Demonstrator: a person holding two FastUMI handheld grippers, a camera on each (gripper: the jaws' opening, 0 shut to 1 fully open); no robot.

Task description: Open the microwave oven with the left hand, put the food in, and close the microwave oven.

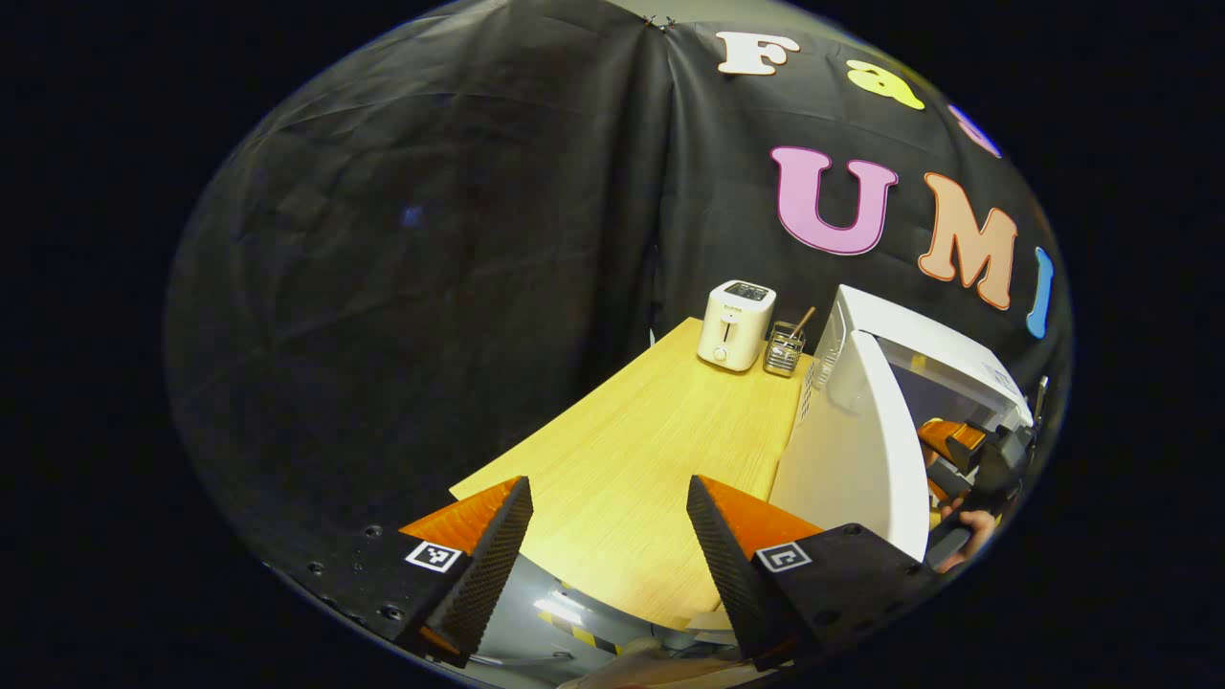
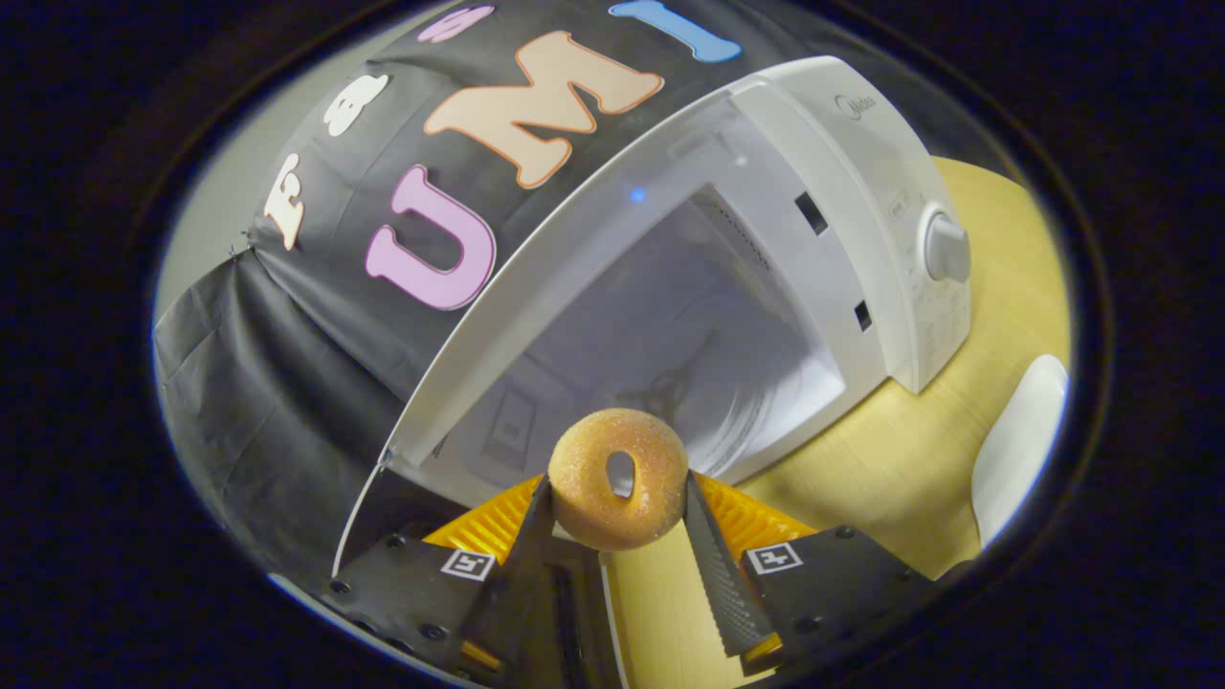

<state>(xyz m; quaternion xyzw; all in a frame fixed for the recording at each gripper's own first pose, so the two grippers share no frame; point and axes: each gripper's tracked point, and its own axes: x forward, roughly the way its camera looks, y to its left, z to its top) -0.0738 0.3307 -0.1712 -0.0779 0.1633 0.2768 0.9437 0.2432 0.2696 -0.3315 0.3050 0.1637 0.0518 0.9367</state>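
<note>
Fingers of the right gripper [image 2: 620, 536] are clamped on a round golden sugared doughnut [image 2: 619, 477], held before the white microwave oven [image 2: 861, 201], whose door [image 1: 852, 450] is already open. Left gripper [image 1: 609, 550] is spread, empty. Placing and closing are judged left.

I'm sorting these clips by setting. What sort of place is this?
Probably a mock kitchen counter in a recording booth: a toaster and an open microwave oven stand on a wooden table, backed by black cloth.
</note>
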